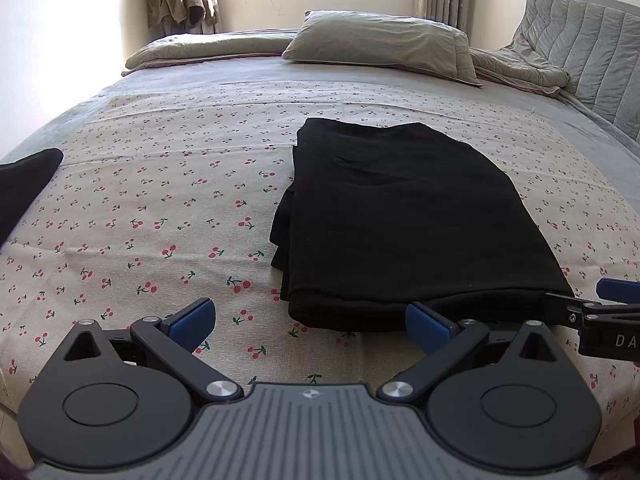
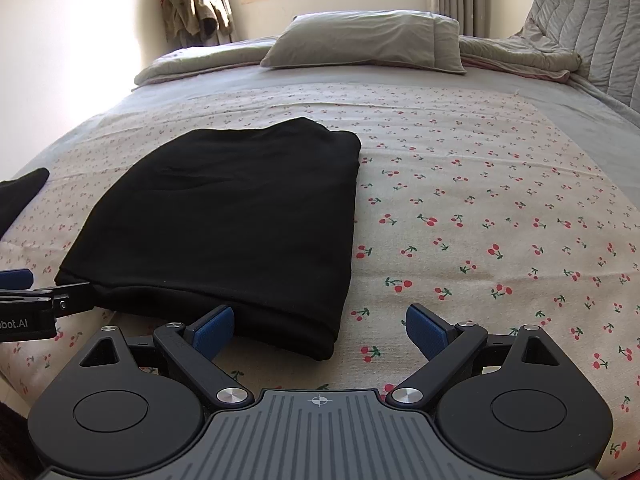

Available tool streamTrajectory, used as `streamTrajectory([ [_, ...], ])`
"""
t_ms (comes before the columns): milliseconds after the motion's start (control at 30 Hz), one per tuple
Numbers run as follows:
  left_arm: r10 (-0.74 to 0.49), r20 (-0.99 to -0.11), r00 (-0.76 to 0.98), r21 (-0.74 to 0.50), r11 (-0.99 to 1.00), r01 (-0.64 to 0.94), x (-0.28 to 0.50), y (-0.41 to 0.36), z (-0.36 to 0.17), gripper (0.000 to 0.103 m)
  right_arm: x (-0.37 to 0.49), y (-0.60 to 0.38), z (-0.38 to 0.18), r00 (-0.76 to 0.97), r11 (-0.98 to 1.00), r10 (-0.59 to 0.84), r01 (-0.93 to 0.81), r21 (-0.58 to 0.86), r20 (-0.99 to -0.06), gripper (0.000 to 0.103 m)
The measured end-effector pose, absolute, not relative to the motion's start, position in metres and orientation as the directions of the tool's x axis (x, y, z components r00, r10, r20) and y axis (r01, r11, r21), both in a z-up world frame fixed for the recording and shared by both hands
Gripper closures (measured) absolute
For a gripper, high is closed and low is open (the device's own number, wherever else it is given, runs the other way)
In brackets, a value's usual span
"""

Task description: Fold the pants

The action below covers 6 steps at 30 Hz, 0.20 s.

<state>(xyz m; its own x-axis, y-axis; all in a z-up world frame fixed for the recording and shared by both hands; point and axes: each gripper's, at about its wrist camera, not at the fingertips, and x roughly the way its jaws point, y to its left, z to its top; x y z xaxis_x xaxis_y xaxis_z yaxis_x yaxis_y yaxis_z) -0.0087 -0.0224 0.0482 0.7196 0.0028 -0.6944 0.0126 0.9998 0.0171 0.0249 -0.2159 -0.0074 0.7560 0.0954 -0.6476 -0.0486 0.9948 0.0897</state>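
While both tools sit low at the near edge of the pants (image 1: 404, 216), neither has hold of anything: the left gripper (image 1: 310, 324) has its blue pads spread wide, the inner one touching or just short of the pants' near fold, and the right gripper (image 2: 320, 328) is spread as wide, its inner pad against the same fold near the pants' other near corner. Each tool also shows at the edge of the other's view, just beside the pants. The pants lie as a compact black rectangle of several layers on the cherry-print sheet (image 1: 160, 208), and they look folded or close to it. Left of the pants, well apart, a second dark cloth (image 1: 24, 184) pokes in at the frame edge; beyond the pants lie a pillow (image 1: 380, 44) and a rumpled grey quilt (image 1: 516, 64). The risks from here are small but real. If a pad drags as the grippers draw away from the pants, it could pull the bottom layer out and spoil the stack, whose left side already shows stepped, uneven layers. If another fold is meant, pinching only the top layer would peel the bundle open.
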Motion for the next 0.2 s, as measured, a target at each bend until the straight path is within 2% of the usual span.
streamTrajectory([
  [200, -0.011, -0.695, 0.719, 0.012, 1.0, 0.028, -0.009, -0.0195, 0.0481, 0.0, 0.0253, -0.2152, -0.008, 0.755, 0.995, 0.097, -0.051, 0.089, -0.648, 0.009],
])
